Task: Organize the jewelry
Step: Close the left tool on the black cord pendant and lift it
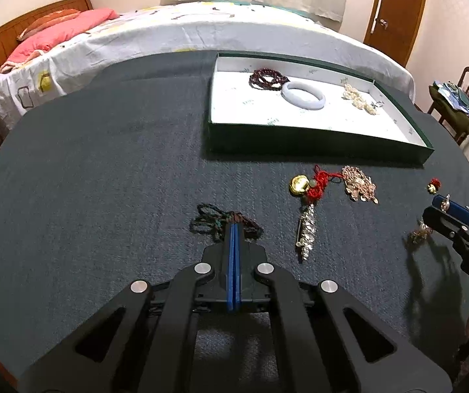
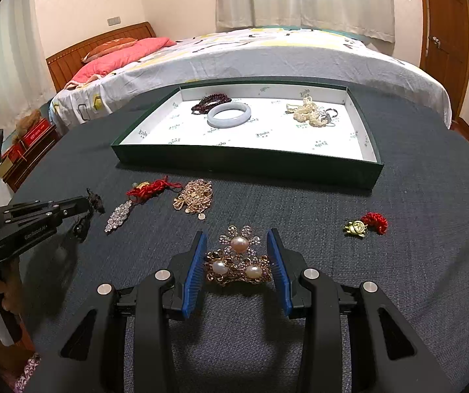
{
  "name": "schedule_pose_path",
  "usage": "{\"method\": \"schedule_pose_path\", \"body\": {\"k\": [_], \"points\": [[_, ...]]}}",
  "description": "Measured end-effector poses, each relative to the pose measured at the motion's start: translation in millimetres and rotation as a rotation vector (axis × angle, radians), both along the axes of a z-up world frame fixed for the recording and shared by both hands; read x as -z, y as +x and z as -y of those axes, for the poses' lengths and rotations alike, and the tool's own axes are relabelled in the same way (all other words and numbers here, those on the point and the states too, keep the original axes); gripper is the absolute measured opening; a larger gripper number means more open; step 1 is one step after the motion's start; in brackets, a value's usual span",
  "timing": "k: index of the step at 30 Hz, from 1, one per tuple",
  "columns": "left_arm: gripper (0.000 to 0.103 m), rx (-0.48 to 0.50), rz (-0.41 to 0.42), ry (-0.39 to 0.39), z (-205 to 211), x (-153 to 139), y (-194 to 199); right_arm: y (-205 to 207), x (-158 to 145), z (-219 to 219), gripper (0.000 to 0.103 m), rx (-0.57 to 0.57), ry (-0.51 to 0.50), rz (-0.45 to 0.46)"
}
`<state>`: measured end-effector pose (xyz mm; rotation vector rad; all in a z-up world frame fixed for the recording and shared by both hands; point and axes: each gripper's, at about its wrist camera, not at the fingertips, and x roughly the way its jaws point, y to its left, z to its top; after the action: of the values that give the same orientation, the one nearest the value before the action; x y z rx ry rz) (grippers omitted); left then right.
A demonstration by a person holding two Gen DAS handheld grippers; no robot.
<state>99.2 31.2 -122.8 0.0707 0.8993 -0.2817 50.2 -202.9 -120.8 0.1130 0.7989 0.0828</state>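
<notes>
Left gripper (image 1: 234, 229) jaws pinched shut on the dark bead strand (image 1: 224, 222), ready for lifting; right gripper (image 2: 237, 255) jaws part-open, straddling the pearl brooch (image 2: 237, 258) unclamped; tray (image 2: 247, 160) at twelve o'clock.

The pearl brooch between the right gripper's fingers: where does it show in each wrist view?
Left wrist view: pearl brooch sits at the far right edge, mostly hidden beside the right gripper.
Right wrist view: bottom centre, between the open blue pads.
Shared landmark: the green tray holding the white bangle.
</notes>
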Motion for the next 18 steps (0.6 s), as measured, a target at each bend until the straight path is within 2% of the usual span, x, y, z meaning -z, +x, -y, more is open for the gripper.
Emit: {"method": "schedule_pose_path", "body": {"k": [1, 3, 5, 6, 12, 15, 16, 18], "points": [[0.002, -0.003, 0.007, 0.004, 0, -2, -1, 0, 0, 0, 0.038, -0.001, 0.001, 0.000], [0.013, -0.013, 0.026, 0.009, -1, -6, -1, 0, 0, 0, 0.038, -0.002, 0.004, -0.001], [0.045, -0.024, 0.044, 0.019, -1, -8, -2, 0, 0, 0, 0.038, -0.003, 0.005, -0.001], [0.048, -0.031, 0.050, 0.022, -2, -9, -2, 0, 1, -1, 0.038, -0.004, 0.006, -0.002], [0.052, -0.031, 0.041, 0.034, 3, -4, 8, 0, 3, -3, 0.038, -0.014, 0.009, -0.009], [0.052, -0.033, -0.003, 0.023, 3, 5, 17, 1, 3, -3, 0.038, -0.017, 0.008, -0.011], [0.051, -0.034, -0.019, 0.017, 2, 7, 19, 1, 3, -3, 0.038, -0.016, 0.009, -0.011], [0.042, -0.029, -0.043, 0.006, 1, 12, 19, 1, 3, -2, 0.038, -0.015, 0.010, -0.012]]}}
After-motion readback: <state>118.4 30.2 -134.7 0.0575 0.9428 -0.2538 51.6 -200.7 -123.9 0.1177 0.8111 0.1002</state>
